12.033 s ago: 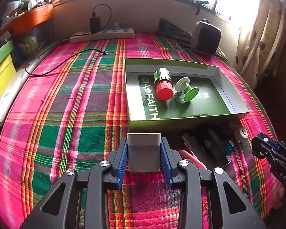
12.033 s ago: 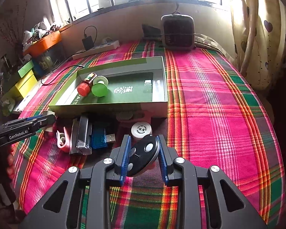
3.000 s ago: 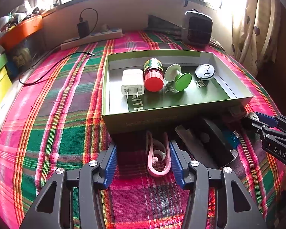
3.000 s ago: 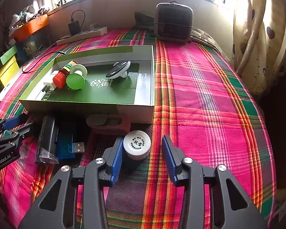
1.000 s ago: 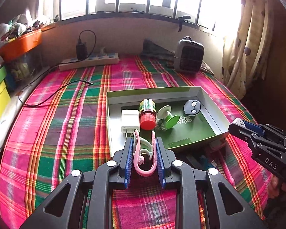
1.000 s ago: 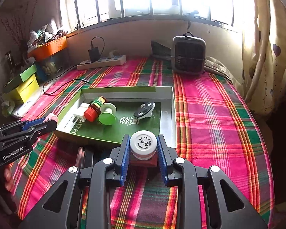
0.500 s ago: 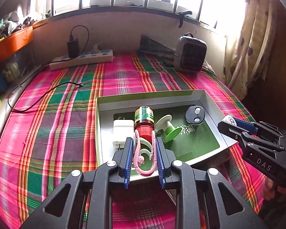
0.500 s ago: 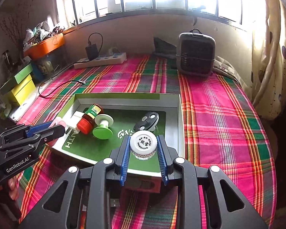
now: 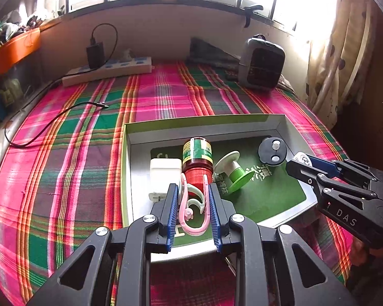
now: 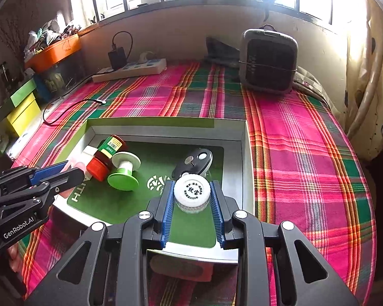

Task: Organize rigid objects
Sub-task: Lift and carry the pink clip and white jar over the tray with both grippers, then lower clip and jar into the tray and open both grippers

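Note:
A green-lined box tray [image 9: 204, 125] [image 10: 166, 123] lies on the plaid cloth. In it lie a white charger [image 9: 164, 170], a red-capped bottle [image 9: 197, 158] [image 10: 103, 156], a green spool [image 9: 233, 172] [image 10: 123, 170] and a black key fob [image 9: 272, 150] [image 10: 195, 162]. My left gripper [image 9: 192, 211] is shut on a pink clip [image 9: 191, 204], held over the tray's near left part. My right gripper [image 10: 191, 204] is shut on a white-capped jar [image 10: 191, 191], held over the tray's near right part, just in front of the key fob.
A small heater [image 10: 268, 61] stands at the back right, a power strip [image 9: 109, 70] with a charger and cable at the back left. Coloured boxes [image 10: 23, 109] sit off the left edge. A reddish object [image 10: 181, 267] lies on the cloth in front of the tray.
Both grippers have moved forward with their loads and now hang over the tray's near part; the tray looks closer in both views.

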Demonstrator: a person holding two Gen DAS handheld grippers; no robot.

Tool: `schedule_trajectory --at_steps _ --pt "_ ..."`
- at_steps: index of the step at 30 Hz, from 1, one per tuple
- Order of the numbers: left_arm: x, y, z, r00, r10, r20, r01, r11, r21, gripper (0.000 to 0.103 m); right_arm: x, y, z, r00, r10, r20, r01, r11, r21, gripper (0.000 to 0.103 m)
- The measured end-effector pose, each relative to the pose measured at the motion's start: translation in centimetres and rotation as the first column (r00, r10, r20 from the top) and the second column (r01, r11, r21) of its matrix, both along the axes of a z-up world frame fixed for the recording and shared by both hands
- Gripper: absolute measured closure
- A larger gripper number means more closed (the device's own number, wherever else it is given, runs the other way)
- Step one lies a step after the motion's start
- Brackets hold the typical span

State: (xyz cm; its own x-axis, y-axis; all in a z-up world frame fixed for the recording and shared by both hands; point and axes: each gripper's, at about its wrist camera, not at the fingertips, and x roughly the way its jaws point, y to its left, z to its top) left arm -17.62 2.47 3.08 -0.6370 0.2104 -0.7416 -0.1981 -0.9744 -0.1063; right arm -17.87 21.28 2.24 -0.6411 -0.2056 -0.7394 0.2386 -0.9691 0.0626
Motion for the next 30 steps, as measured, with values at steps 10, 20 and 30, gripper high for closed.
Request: schedule_trajectory --at_steps 10,20,30 --pt "-0.4 0.1 -0.7 1.0 -0.001 0.013 0.001 1.0 -0.007 0.081 -0.7 -0.2 -0.9 1.0 0.002 0.023 -0.002 1.0 0.015 0.074" --pt "-0.7 0.2 -1.1 1.0 -0.001 0.019 0.001 1.0 -0.013 0.081 -1.0 -0.2 -1.5 0.999 -0.003 0.033 0.002 1.0 0.021 0.074" --pt "-0.8 0.1 -1.1 1.0 -0.002 0.014 0.002 1.0 -0.024 0.081 -1.1 -0.5 -1.8 0.999 0.005 0.039 -0.007 0.999 0.039 0.074"
